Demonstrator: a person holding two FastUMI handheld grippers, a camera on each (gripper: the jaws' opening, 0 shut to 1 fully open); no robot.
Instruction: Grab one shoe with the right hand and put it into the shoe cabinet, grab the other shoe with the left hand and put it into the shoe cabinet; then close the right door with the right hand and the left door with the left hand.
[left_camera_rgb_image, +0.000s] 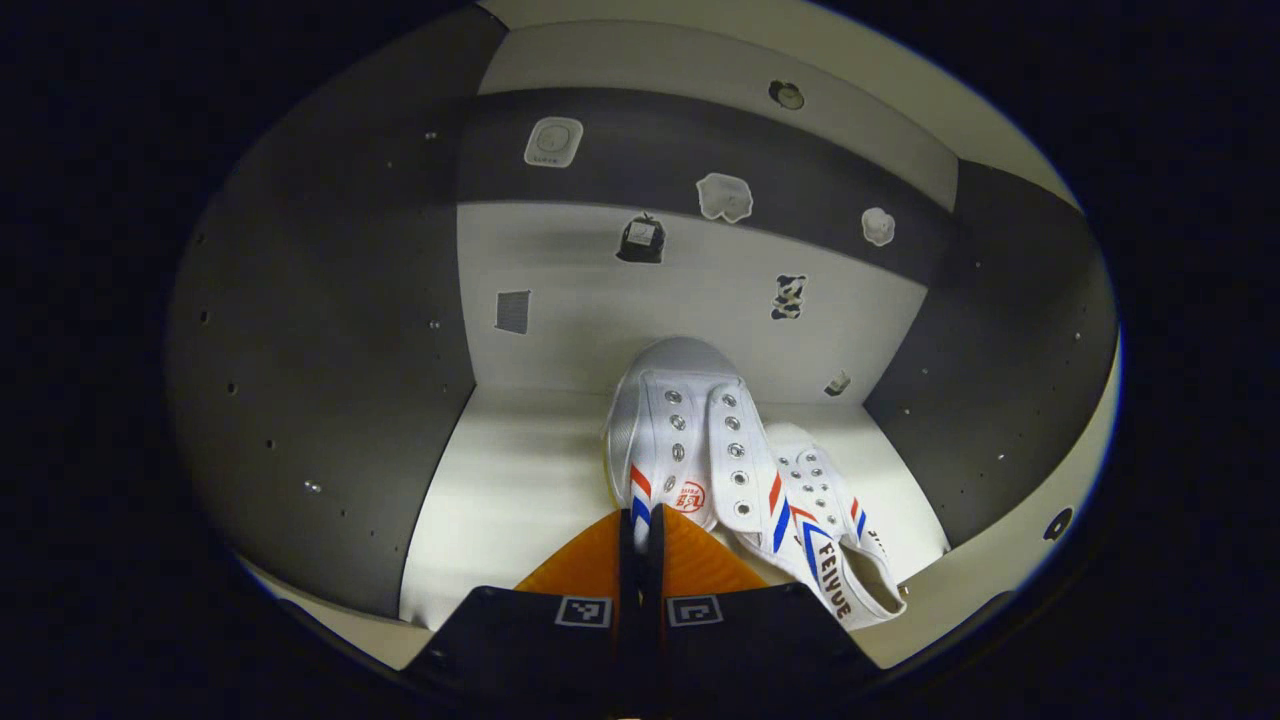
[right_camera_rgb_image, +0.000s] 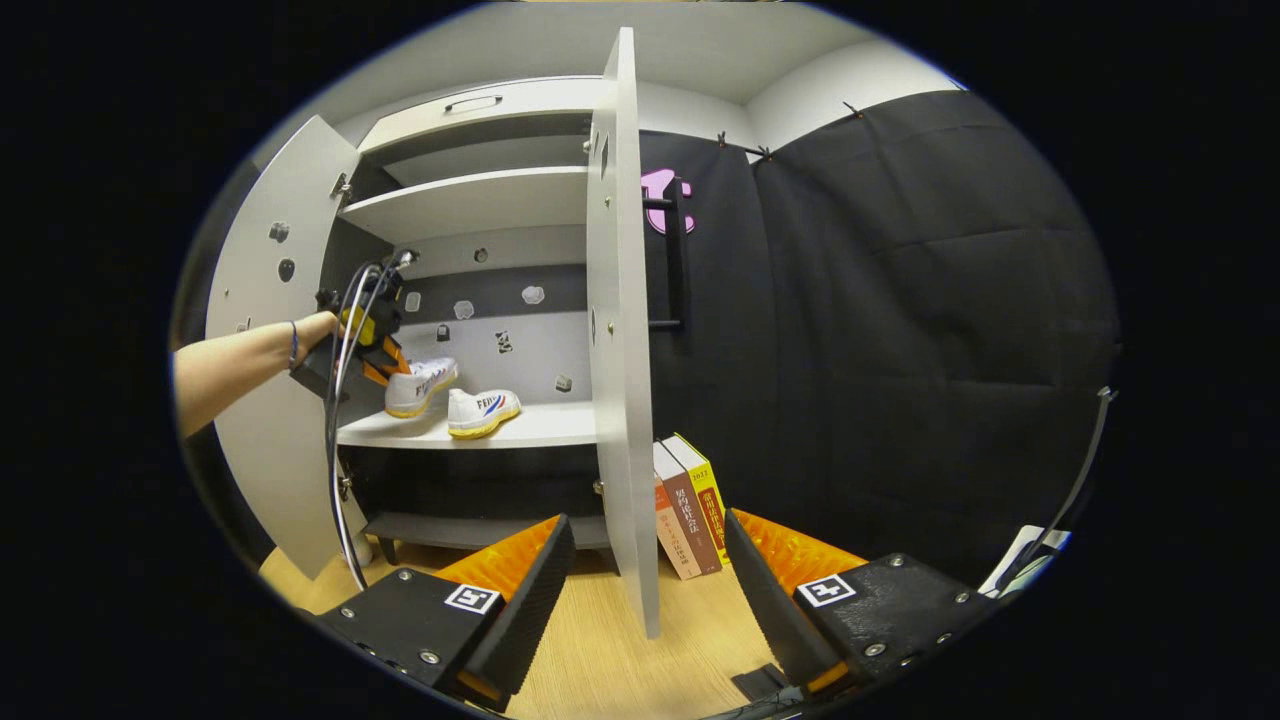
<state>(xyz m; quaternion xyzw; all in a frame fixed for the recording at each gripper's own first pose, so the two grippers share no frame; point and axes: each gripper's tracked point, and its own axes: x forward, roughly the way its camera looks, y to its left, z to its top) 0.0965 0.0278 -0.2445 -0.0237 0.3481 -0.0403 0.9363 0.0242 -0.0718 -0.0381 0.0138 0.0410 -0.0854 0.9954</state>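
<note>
In the left gripper view my left gripper (left_camera_rgb_image: 640, 520) is shut on the heel end of a white shoe (left_camera_rgb_image: 690, 430) with red and blue stripes. Its toe points at the cabinet's back wall, low over the white shelf (left_camera_rgb_image: 520, 470). A second matching shoe (left_camera_rgb_image: 830, 520) lies on the shelf just to its right. In the right gripper view my right gripper (right_camera_rgb_image: 648, 525) is open and holds nothing, facing the edge of the open right door (right_camera_rgb_image: 615, 300). That view also has the left gripper (right_camera_rgb_image: 375, 345) with the held shoe (right_camera_rgb_image: 420, 385) beside the resting shoe (right_camera_rgb_image: 482, 410).
The left door (right_camera_rgb_image: 270, 300) stands open behind a person's forearm (right_camera_rgb_image: 240, 365). A few books (right_camera_rgb_image: 685, 510) lean on the wooden floor behind the right door. Small stickers dot the cabinet's back wall (left_camera_rgb_image: 720, 195). Dark side walls (left_camera_rgb_image: 330, 350) close in the shelf.
</note>
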